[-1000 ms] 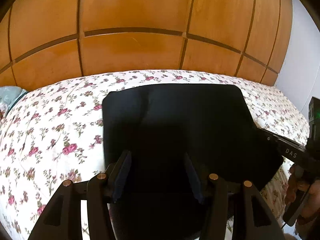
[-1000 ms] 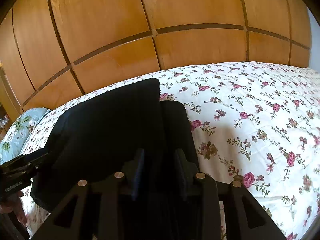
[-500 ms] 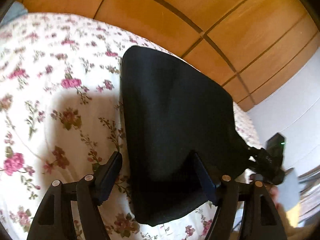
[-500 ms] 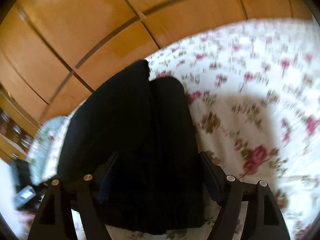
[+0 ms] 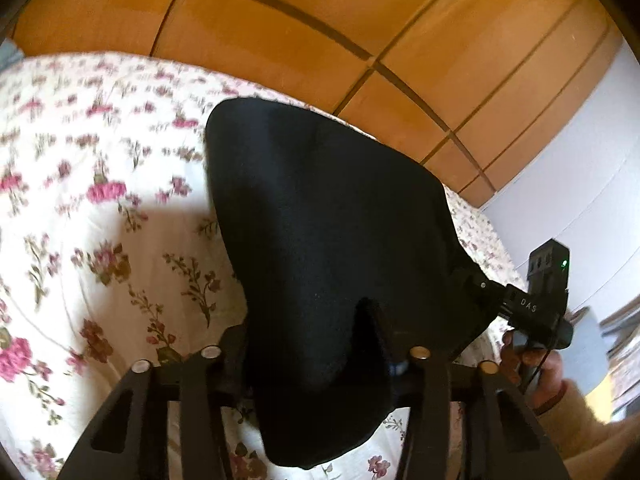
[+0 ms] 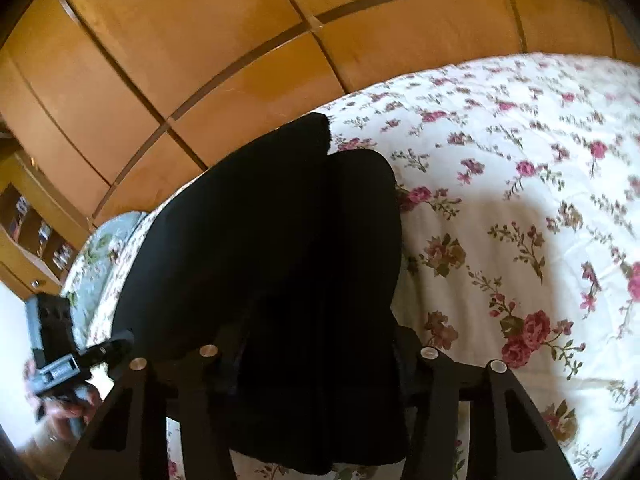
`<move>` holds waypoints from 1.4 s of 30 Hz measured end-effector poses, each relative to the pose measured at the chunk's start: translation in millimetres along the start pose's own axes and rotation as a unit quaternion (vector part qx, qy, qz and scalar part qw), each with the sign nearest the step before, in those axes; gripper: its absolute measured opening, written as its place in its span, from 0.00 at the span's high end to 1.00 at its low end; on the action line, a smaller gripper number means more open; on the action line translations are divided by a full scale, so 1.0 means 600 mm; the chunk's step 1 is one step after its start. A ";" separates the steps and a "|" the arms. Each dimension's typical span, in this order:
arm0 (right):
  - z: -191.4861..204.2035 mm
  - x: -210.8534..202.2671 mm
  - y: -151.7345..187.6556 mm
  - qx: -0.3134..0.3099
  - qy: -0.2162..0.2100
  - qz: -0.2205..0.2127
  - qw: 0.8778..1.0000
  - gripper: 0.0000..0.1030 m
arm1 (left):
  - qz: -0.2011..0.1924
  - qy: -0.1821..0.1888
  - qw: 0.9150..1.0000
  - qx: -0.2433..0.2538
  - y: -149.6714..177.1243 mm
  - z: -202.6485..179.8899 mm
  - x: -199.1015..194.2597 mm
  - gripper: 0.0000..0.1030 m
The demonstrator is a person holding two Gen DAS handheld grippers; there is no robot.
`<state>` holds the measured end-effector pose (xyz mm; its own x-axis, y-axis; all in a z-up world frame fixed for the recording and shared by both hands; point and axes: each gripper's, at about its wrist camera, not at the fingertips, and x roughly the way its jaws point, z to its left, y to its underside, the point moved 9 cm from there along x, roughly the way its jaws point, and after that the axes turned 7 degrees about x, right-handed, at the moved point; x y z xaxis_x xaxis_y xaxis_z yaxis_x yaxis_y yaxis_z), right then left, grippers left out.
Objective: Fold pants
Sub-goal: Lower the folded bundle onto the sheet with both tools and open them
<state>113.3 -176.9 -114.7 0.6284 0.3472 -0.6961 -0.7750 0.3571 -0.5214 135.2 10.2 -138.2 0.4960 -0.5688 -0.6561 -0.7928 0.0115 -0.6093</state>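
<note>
Left wrist view: left gripper (image 5: 316, 344) closing, jaws around near edge of pants (image 5: 332, 240); whether pads bite yet, cannot tell. Right gripper (image 6: 320, 344) closing too, cloth between jaws, bite also unclear. Pants lie part-folded on flowery bed (image 6: 500, 200). Likely step: grab near edge. Next: pinch tight, lift, fold away. Both grippers tip down; hand (image 5: 536, 364) holds right one.

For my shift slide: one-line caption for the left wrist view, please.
Left gripper closing around the near edge of folded black pants on a floral bedspread, wooden wardrobe behind.
</note>
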 end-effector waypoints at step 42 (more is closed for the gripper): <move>0.011 0.138 -0.170 0.009 0.032 -0.092 0.995 0.44 | -0.080 -0.136 0.985 0.063 -0.173 0.117 0.076 0.45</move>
<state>245.1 -178.7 -115.6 0.7532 0.2191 -0.6202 -0.6458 0.4257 -0.6338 265.0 40.9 -136.4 0.7011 -0.3313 -0.6315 -0.6547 0.0520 -0.7541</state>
